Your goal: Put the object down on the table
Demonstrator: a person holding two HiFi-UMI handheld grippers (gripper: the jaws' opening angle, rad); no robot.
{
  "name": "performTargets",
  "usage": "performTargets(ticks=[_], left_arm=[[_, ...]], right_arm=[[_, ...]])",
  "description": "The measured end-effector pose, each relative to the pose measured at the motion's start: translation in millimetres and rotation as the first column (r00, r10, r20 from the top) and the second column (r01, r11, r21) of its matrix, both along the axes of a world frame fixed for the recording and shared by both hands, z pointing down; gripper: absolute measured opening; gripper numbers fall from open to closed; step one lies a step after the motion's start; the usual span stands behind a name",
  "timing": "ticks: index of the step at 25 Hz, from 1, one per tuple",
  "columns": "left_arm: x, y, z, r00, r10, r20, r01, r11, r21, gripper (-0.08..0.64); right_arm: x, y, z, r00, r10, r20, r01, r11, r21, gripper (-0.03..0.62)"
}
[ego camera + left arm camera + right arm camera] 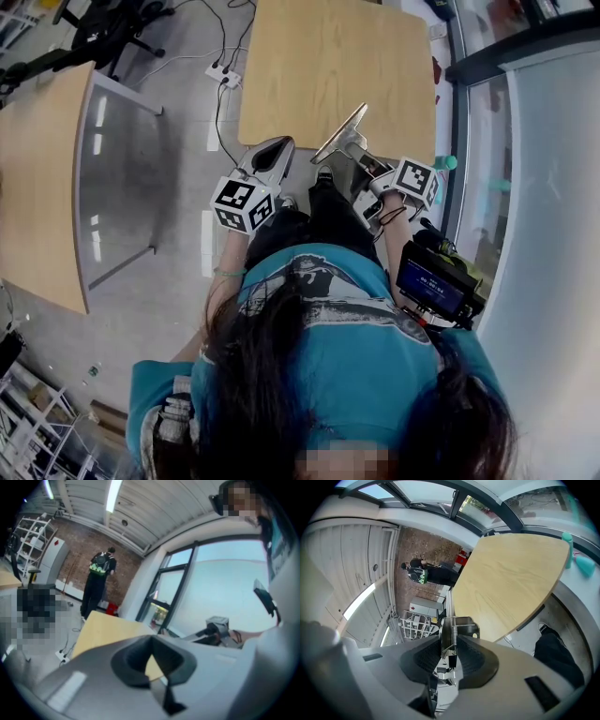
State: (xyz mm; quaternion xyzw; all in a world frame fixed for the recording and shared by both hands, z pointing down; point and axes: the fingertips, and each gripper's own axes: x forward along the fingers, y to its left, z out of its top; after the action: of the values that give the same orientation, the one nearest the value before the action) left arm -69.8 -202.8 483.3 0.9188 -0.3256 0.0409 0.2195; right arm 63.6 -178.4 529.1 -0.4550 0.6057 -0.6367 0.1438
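The wooden table (328, 66) fills the top of the head view. The person (347, 347) stands at its near edge with a gripper in each hand, and a second table (37, 187) lies off to the left. The right gripper (349, 150) has its jaws clamped on the metal object (342, 129), a thin shiny plate held up in the air at the table's near edge and not lying on the wood. From above, the plate shows its flat face, tilted and sticking out past the fingertips. The right gripper view shows what the head view cannot: the object (457, 630) is seen edge-on between the ribbed pads (429, 656) of the right gripper (451, 641), gripped at its lower part, with the table (511, 583) ahead and to the right. A small coil spring (455, 637) runs along the plate. The left gripper (281, 145) hangs beside it, well clear of the plate. In its own view the left gripper (152, 639) has its tips drawn together on nothing, with a sliver of table wood showing through the hollow behind them. That view also catches the right gripper (218, 625) from the side.
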Motion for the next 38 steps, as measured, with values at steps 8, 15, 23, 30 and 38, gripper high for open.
performTargets(ticks=[8, 15, 23, 30, 38], left_arm=[[-9.8, -53.1, -3.4, 0.994, -0.107, 0.008, 0.107, 0.994, 0.010, 0.004], [3.3, -89.5, -4.2, 0.986, -0.164, 0.009, 0.163, 0.986, 0.030, 0.005], [30.9, -145.6, 2.3, 0.976, -0.213, 0.055, 0.212, 0.977, 0.009, 0.004], [36.4, -163.5, 12.1, 0.963, -0.255, 0.082, 0.257, 0.966, -0.012, 0.004], [15.1, -159.2, 25.7, 0.940, -0.323, 0.109, 0.330, 0.943, -0.054, 0.004]], right_arm=[[17.5, -83.0, 5.9, 0.999, -0.054, -0.004, 0.054, 0.999, 0.001, 0.103], [30.1, -163.0, 15.3, 0.994, -0.111, 0.011, 0.111, 0.994, 0.016, 0.103], [57.3, -259.5, 42.6, 0.979, -0.203, 0.002, 0.203, 0.978, -0.041, 0.103], [66.1, -316.8, 98.0, 0.973, -0.229, -0.006, 0.225, 0.963, -0.150, 0.103], [62.2, -345.6, 150.1, 0.981, -0.192, 0.037, 0.195, 0.946, -0.260, 0.103]])
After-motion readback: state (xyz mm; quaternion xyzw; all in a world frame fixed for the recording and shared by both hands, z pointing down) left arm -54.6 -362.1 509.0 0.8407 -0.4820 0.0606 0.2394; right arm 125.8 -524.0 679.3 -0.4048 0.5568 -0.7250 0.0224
